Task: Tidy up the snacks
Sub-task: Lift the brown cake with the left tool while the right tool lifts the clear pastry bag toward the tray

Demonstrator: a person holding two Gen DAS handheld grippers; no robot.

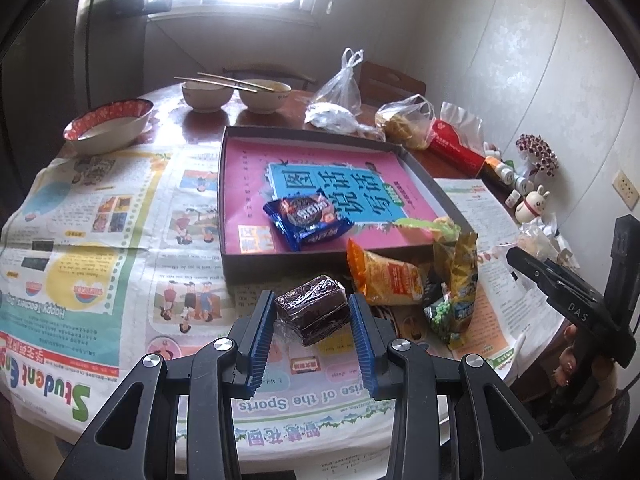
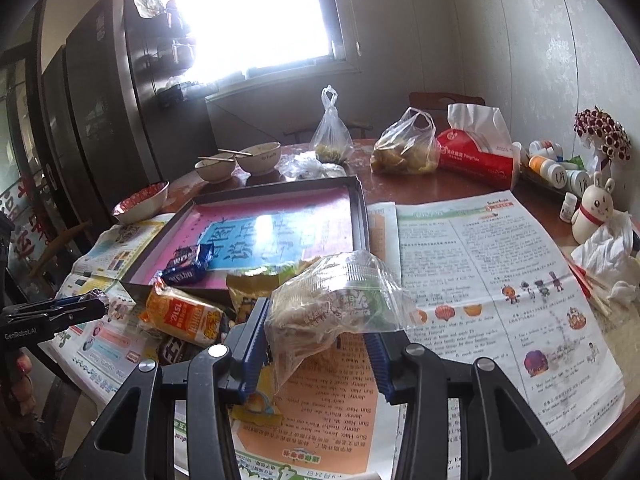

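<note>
My left gripper [image 1: 312, 312] is shut on a dark brown cake in clear wrap [image 1: 312, 308], just in front of the shallow box [image 1: 240, 268] lined with a pink and blue book. A blue Oreo pack [image 1: 308, 216] lies inside the box. An orange snack bag [image 1: 384, 280], a gold bag [image 1: 460, 264] and a green pea pack [image 1: 440, 316] lie in a pile to the right of the box. My right gripper [image 2: 320, 320] is shut on a clear plastic snack bag [image 2: 332, 300], held above the newspaper near the pile [image 2: 184, 316]. The box [image 2: 360, 208] lies beyond it.
Newspaper [image 1: 100, 240] covers the round table. Bowls with chopsticks [image 1: 236, 94] and a red-rimmed bowl [image 1: 108, 124] stand at the back. Plastic bags [image 2: 404, 148], a red tissue pack [image 2: 476, 156], bottles, a rabbit figure [image 2: 592, 212] and crumpled tissue [image 2: 608, 252] line the right side.
</note>
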